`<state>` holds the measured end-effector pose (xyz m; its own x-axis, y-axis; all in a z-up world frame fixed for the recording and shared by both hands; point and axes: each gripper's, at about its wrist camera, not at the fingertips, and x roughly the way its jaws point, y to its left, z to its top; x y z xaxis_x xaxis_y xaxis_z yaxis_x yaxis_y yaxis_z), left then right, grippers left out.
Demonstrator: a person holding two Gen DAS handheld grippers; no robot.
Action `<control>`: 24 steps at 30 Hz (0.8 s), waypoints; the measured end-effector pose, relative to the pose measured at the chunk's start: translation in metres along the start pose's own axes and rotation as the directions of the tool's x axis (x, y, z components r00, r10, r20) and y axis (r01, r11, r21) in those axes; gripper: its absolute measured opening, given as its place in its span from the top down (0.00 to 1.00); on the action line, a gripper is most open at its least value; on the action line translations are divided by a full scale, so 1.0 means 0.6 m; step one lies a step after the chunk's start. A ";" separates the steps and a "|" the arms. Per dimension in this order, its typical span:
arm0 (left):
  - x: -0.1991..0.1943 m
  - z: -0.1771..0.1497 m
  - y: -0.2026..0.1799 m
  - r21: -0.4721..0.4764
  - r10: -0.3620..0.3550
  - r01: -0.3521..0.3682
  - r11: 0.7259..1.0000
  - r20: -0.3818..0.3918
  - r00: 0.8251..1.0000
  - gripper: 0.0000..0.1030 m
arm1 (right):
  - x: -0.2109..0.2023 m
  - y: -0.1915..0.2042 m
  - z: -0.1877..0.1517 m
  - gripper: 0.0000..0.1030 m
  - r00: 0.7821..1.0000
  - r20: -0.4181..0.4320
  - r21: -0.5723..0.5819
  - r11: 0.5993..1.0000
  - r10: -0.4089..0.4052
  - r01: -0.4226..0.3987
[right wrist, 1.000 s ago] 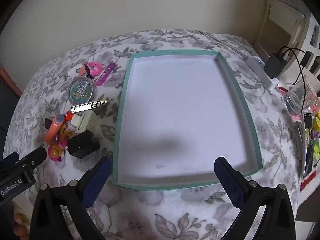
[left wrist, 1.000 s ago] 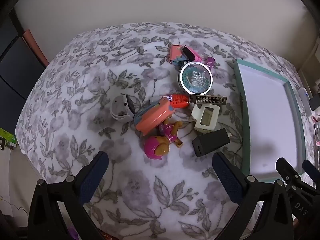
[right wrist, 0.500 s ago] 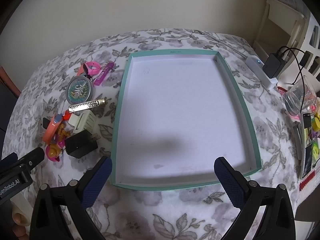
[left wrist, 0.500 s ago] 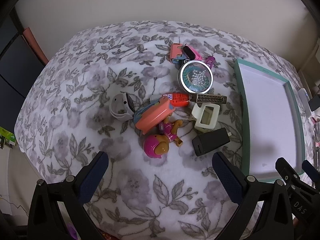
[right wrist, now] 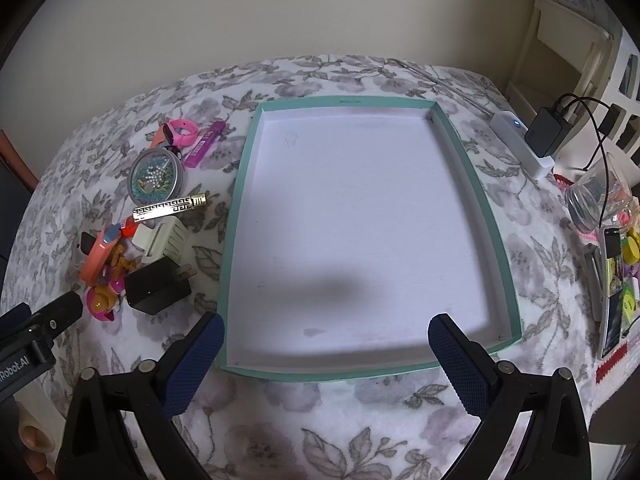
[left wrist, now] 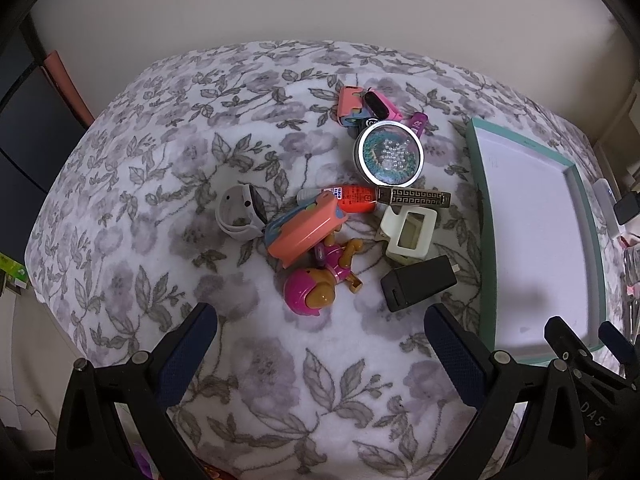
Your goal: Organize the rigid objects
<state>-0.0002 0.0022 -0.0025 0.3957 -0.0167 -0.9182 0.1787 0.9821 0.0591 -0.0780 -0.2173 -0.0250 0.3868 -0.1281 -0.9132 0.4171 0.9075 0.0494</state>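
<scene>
So from your left wrist cam, your left gripper point(left wrist: 320, 344) is hanging over the floral cloth point(left wrist: 120, 200) with its jaws spread wide and nothing between them, aimed right at the pile. Nearest to it is the pink toy figure point(left wrist: 310, 290), partly tucked under the orange case point(left wrist: 306, 230), and the black charger block point(left wrist: 418, 284) lies just right of that, clear of the rest. Further back you've got the cream clip thing point(left wrist: 408, 236), the gold patterned bar point(left wrist: 416, 198) touching the red tube point(left wrist: 352, 199), the round bead tin point(left wrist: 389, 153), a white earbud-style case point(left wrist: 240, 216) off to the left, and the pink watch point(left wrist: 380, 105) at the far end. The teal tray point(left wrist: 478, 184) runs along the right edge. Over on the right wrist cam, your right gripper point(right wrist: 326, 356) is also wide open and holding nothing, parked over the near edge of the tray point(right wrist: 234, 216), which has nothing in it at all. So I'd say you're at the very start: no item moved, first pick not yet made. If it were me, I'd go for the charger block point(right wrist: 158, 286) first with the left, since it's rigid, boxy, and not tangled with anything. You'd need to drop down and line the fingers across its narrow sides. The toy looks trickier with that case lying over it.
</scene>
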 end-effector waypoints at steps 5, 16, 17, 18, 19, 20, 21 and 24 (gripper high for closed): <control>0.001 0.000 0.001 -0.011 -0.008 0.008 1.000 -0.001 1.000 0.00 | 0.001 0.001 0.000 0.00 1.000 -0.001 -0.002 1.000 -0.004 0.004; 0.001 0.009 0.020 -0.044 -0.010 0.011 0.999 0.003 1.000 0.00 | 0.000 0.017 0.003 0.00 1.000 0.010 -0.043 0.999 -0.018 0.018; 0.001 0.011 0.022 -0.044 -0.001 0.001 0.999 0.006 1.000 0.00 | -0.001 0.020 0.004 0.00 1.000 0.015 -0.051 0.998 -0.022 0.023; 0.002 0.014 0.023 -0.046 0.013 -0.013 0.999 0.009 1.000 0.00 | -0.003 0.024 0.007 0.00 1.000 0.020 -0.061 0.998 -0.023 0.024; 0.001 0.021 0.024 -0.051 0.026 -0.025 0.998 0.013 1.000 0.00 | -0.007 0.027 0.012 0.00 0.999 0.030 -0.072 0.997 -0.014 0.016; 0.001 0.026 0.026 -0.055 0.029 -0.028 0.998 0.015 0.999 0.00 | -0.014 0.030 0.020 0.00 0.999 0.050 -0.077 0.997 -0.011 0.015; 0.000 0.032 0.030 -0.064 0.030 -0.029 0.998 0.019 0.999 0.00 | -0.021 0.034 0.027 0.00 0.998 0.067 -0.087 0.996 -0.012 0.017; -0.009 0.052 0.047 -0.115 0.031 -0.027 0.993 0.038 0.999 0.00 | -0.038 0.046 0.045 0.00 0.994 0.110 -0.117 0.993 0.004 0.009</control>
<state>0.0308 0.0244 0.0163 0.4352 0.0067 -0.9003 0.0630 0.9973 0.0379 -0.0529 -0.2000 0.0083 0.4770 -0.1676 -0.8628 0.3211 0.9470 -0.0065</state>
